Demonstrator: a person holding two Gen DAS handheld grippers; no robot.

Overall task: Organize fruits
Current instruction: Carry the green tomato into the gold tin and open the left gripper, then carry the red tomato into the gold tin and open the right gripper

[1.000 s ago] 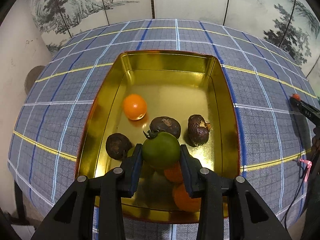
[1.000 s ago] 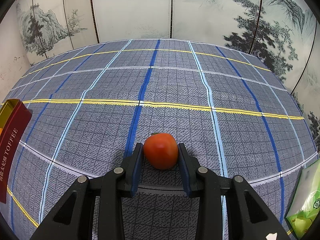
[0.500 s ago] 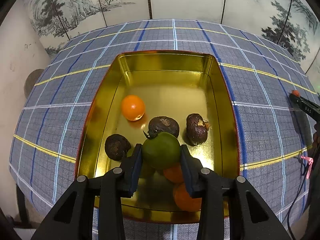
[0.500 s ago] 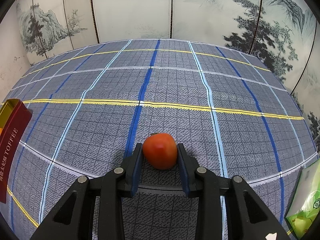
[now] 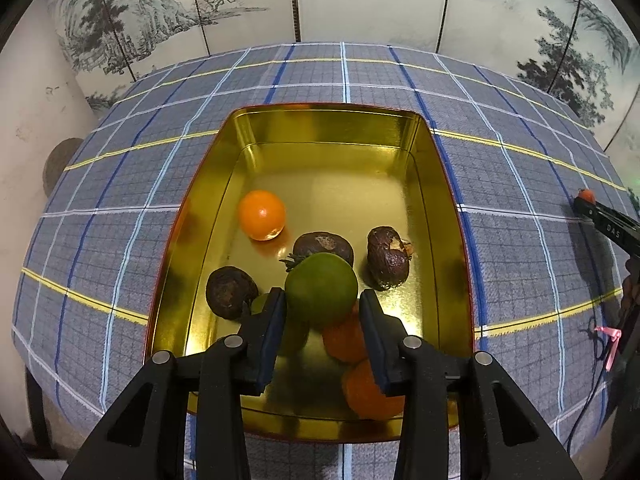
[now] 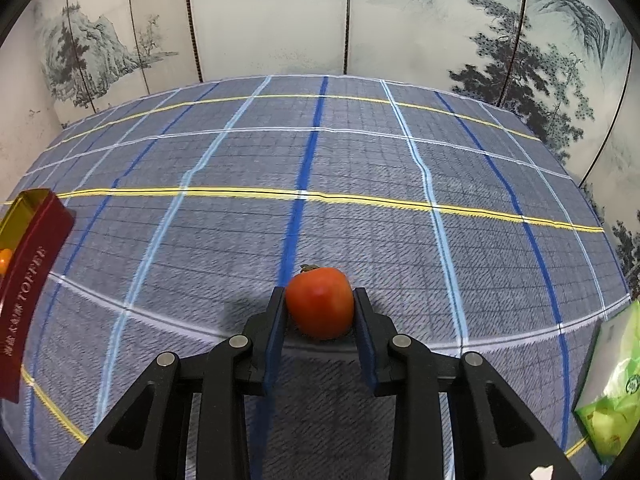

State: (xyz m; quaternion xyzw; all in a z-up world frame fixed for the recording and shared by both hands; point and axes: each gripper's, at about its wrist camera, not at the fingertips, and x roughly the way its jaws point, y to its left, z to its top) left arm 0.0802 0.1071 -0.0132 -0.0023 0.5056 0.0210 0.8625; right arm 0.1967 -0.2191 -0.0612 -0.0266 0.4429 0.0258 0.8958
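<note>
The left gripper (image 5: 322, 308) remains clamped on the green tomato (image 5: 321, 288), held above the gold tin (image 5: 444, 184) over its oranges and dark fruits, unchanged from one second ago. The right gripper (image 6: 320, 312) remains closed on the red tomato (image 6: 320, 302), now raised off the plaid tablecloth (image 6: 240, 240), and has shifted slightly toward the tin.

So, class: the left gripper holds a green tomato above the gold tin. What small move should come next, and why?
Probably lower it slightly and open the left gripper: the green tomato already sits over the gold tin, above the oranges, so releasing it there should drop it among the other fruit.
</note>
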